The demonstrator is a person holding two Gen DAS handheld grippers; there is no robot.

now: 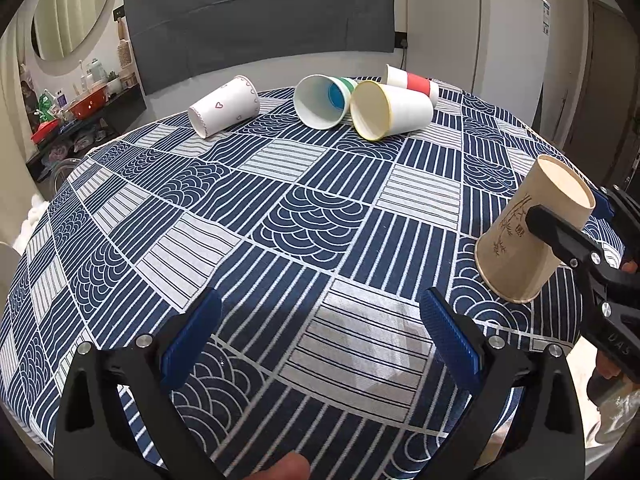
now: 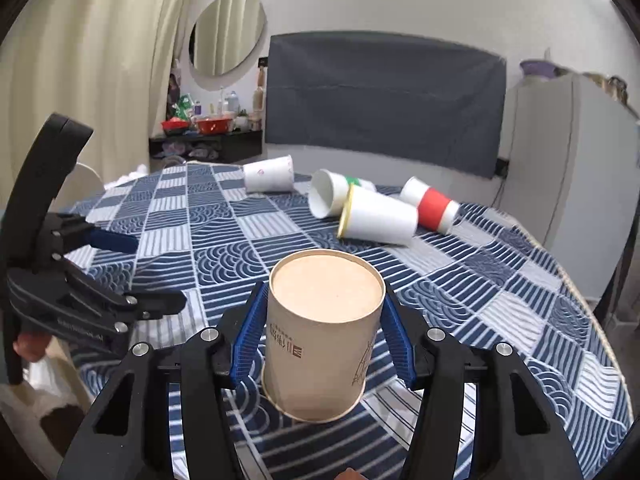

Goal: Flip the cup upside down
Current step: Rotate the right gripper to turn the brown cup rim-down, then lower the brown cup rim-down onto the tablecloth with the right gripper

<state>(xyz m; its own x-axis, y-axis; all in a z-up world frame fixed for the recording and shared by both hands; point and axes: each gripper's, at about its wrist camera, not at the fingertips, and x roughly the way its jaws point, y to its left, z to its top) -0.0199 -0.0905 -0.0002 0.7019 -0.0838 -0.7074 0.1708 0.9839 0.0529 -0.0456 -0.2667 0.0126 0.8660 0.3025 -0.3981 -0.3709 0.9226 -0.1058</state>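
While the right gripper [image 2: 325, 334] clasps the tan cup [image 2: 322, 336], base up and mouth down near the bench [image 2: 500, 292] edge, the flip looks nearly finished; next comes releasing it squarely. The left gripper [image 1: 316, 336] hangs open, empty.

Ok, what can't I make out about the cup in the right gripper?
- Kraft paper cup rim on the tablecloth: its near edge sits behind the right gripper in the right wrist view; the left wrist view is tilted.
- Printed text: too small, inverted.
- Far pad contact: hidden behind the cup in the left wrist view.
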